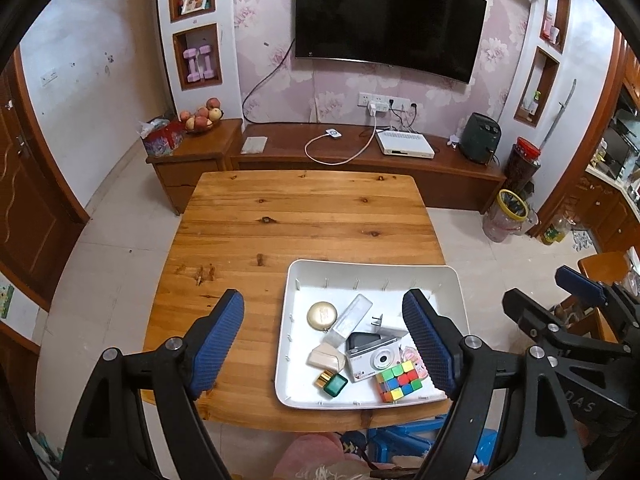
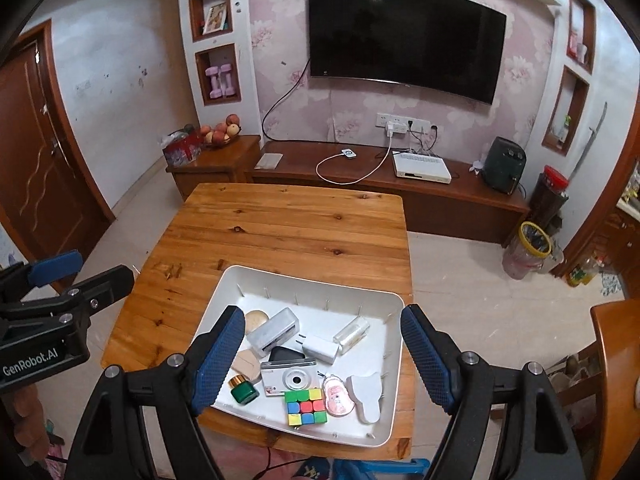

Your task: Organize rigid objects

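Found both grippers raised above the wooden table (image 2: 280, 224), well clear of the contents. Left gripper (image 1: 326, 344) stood wide open, nothing between the pads; right gripper (image 2: 322, 354) likewise wide and empty. Noted all small items gathered inside the white tray (image 2: 394, 364) at the near right of the table: camera (image 2: 290, 378), puzzle cube (image 2: 306, 406), green bottle (image 2: 243, 392), charger plug (image 2: 320, 347), pink tag (image 2: 338, 398), round compact (image 1: 322, 314). Saw nothing loose on the bare boards. Judged the task near complete. Flagged the tray sitting close to the near table edge: a careless downward pass risked tipping it or knocking stacked items. Judged the camera, lying over a dark case (image 2: 285, 354), liable to slide if nudged.
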Tool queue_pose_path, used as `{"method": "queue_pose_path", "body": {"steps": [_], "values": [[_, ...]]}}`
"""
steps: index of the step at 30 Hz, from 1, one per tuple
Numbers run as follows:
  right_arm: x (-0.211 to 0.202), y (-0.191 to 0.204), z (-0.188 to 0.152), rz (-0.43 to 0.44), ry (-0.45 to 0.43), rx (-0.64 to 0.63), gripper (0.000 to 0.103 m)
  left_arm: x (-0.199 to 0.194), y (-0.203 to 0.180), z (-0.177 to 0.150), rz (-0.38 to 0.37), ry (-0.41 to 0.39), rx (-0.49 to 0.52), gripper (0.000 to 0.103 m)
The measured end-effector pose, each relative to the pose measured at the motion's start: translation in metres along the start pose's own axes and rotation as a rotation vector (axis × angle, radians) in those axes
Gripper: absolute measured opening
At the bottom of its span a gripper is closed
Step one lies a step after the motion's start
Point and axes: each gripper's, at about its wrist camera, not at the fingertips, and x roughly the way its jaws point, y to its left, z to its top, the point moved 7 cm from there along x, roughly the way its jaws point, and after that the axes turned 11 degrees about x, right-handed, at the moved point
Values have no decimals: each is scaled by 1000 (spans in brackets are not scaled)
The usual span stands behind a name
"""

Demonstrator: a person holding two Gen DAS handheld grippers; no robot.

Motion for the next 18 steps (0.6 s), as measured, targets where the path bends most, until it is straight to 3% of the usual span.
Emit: {"method": "queue_pose_path", "body": {"steps": [9,18], "values": [[-20,-10,1,-21,-20,76,81,-8,-5,-1,23,-22,-10,84],[-28,-9,-2,-57,-64,51,81,-7,-10,-7,31,-6,-13,84]]}}
